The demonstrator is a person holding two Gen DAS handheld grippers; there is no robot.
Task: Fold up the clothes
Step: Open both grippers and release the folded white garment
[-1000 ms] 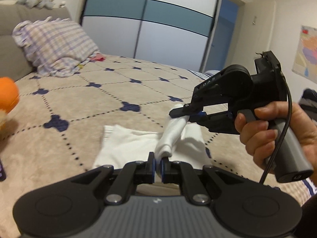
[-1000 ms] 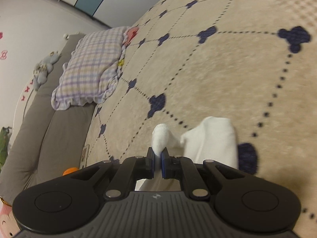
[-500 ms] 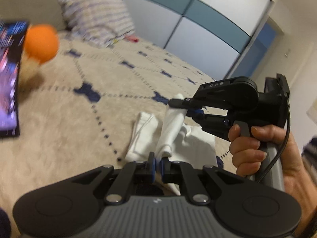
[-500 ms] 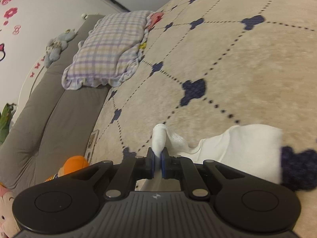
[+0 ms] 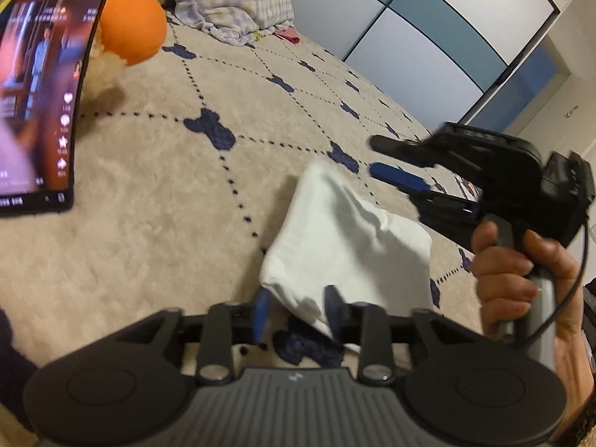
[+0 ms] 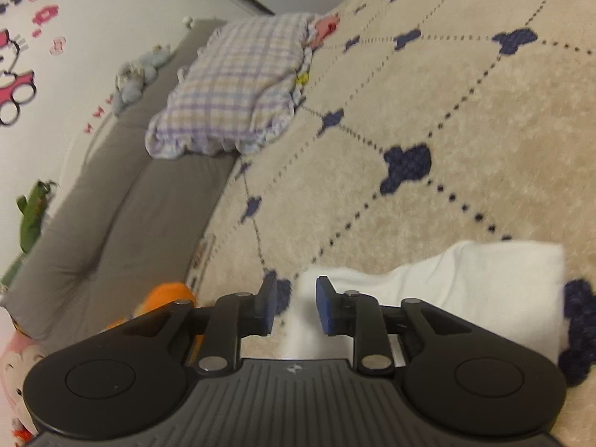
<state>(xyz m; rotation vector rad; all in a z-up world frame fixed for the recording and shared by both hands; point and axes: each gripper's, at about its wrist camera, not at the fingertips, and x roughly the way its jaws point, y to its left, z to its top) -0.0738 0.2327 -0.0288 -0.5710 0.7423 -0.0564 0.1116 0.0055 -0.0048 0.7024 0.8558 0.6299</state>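
Observation:
A white folded garment (image 5: 346, 246) lies on the beige patterned bed cover (image 5: 208, 193). My left gripper (image 5: 296, 309) is open, its fingers on either side of the garment's near edge. My right gripper (image 6: 294, 307) is open too, just above the garment's edge (image 6: 465, 287). In the left wrist view the right gripper (image 5: 391, 162) hovers open above the garment's far right side, held by a hand (image 5: 517, 275).
A phone with a lit screen (image 5: 41, 97) stands at the left, beside an orange plush toy (image 5: 130, 29). A checked pillow (image 6: 238, 85) lies at the bed head by a grey headboard (image 6: 111, 201). Wardrobe doors (image 5: 428, 29) stand behind.
Both grippers have opened and let go of the white garment, which has dropped flat onto the bed. The left gripper swung left, bringing the phone into view.

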